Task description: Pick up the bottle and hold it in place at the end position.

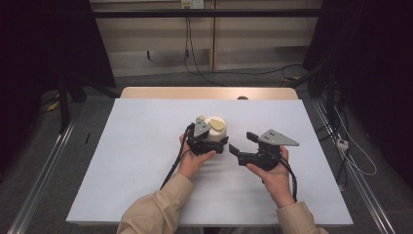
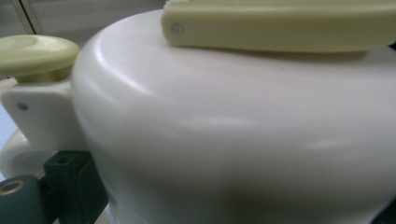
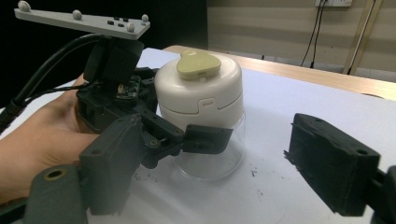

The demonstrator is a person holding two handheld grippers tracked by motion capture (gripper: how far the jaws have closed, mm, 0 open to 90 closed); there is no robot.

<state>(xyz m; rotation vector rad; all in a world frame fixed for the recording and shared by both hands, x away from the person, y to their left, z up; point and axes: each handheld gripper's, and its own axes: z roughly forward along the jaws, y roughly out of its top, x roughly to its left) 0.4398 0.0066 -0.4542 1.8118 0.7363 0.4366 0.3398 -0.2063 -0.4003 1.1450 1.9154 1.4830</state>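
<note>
Standing upright near the middle of the table point(image 1: 146, 161): a jar point(image 3: 205, 140) with a clear body, a white lid point(image 3: 198, 91) and a yellowish tab point(image 3: 198, 64) on top. Clamped on its clear body, just under the lid: the left gripper point(image 1: 210, 141), jaws pressed against the sides. Just beside the jar, to its right in the high view, not touching: the right gripper point(image 1: 241, 144), jaws spread wide with nothing between them. Seen as tiny dark specks on the sheet near the jar's foot: crumbs point(image 3: 252, 173).
</note>
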